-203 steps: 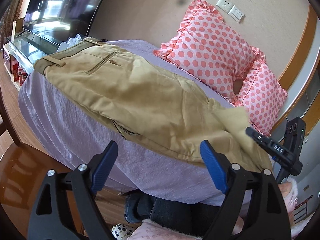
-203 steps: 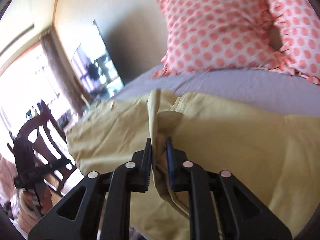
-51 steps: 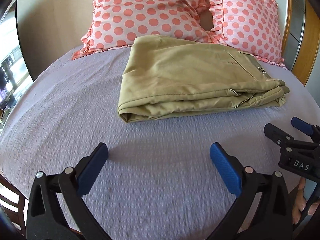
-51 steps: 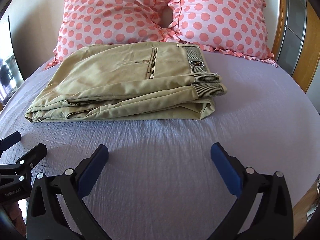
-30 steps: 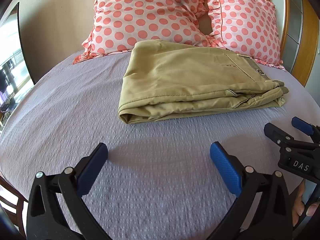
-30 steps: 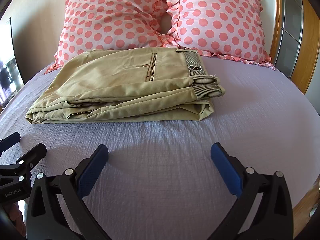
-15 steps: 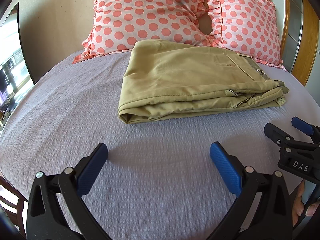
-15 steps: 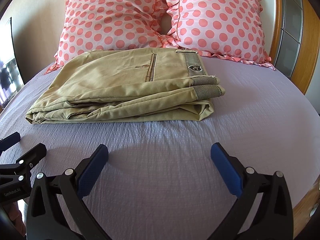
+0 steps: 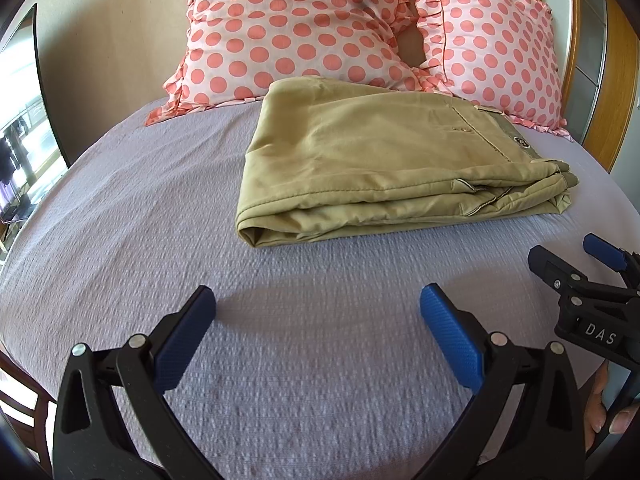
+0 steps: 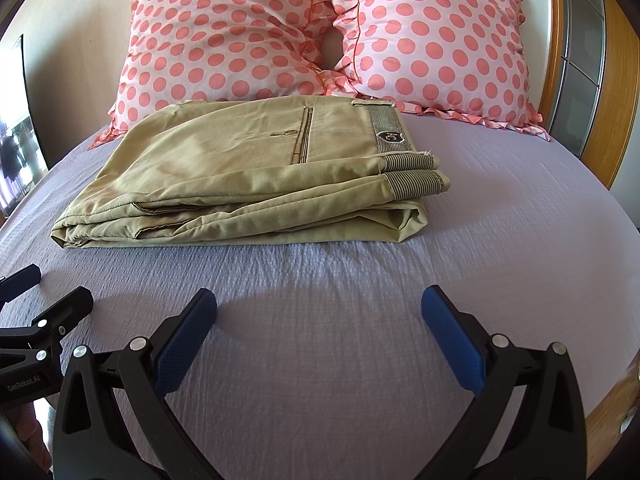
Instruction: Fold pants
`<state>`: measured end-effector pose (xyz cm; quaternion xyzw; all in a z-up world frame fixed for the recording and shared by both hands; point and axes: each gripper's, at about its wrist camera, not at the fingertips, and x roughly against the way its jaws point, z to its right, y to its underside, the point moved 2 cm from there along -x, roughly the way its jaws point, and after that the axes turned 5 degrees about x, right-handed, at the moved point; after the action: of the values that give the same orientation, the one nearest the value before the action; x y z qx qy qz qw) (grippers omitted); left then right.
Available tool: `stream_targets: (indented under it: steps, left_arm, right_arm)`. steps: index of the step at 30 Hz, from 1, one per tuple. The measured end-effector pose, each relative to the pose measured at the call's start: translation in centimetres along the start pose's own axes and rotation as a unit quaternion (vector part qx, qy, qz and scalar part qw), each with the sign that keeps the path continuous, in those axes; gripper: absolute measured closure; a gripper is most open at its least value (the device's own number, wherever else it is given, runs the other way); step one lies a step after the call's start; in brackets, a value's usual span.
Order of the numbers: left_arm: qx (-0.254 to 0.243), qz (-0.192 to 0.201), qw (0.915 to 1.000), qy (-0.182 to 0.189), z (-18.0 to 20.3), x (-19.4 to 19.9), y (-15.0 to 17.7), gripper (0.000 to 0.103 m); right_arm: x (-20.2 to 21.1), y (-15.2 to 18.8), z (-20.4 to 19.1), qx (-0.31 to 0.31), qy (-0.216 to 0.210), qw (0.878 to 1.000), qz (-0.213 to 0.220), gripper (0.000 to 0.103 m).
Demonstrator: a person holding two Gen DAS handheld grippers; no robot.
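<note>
Near: left gripper [image 9: 318,330] and right gripper [image 10: 319,332] jaws spread wide, empty, over puckered lilac bedsheet [image 10: 500,240]; beyond, khaki pants [image 10: 248,172] lie folded in a flat stack before polka-dot pillows [image 10: 224,36]; likely soft, light, limp woven cotton, best pinched at the stiffer ribbed waistband [image 10: 412,172].

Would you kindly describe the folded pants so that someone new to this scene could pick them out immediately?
Start at the bed with the lilac sheet and look toward the two pink polka-dot pillows at its head. Just in front of them lie the khaki pants, folded into a flat stack. They are the only plain tan item, with a striped waistband facing right.
</note>
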<state>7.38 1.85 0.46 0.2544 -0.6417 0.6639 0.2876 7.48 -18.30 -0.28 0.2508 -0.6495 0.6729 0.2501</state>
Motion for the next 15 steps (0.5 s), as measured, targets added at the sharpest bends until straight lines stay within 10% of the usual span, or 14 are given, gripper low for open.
stream_targets:
  steps: [15]
  left_arm:
    - [0.0, -0.003, 1.0, 0.001, -0.05, -0.17, -0.09, 0.002]
  right_arm:
    - [-0.05, 0.0, 0.01, 0.0, 0.0, 1.0, 0.0, 0.001]
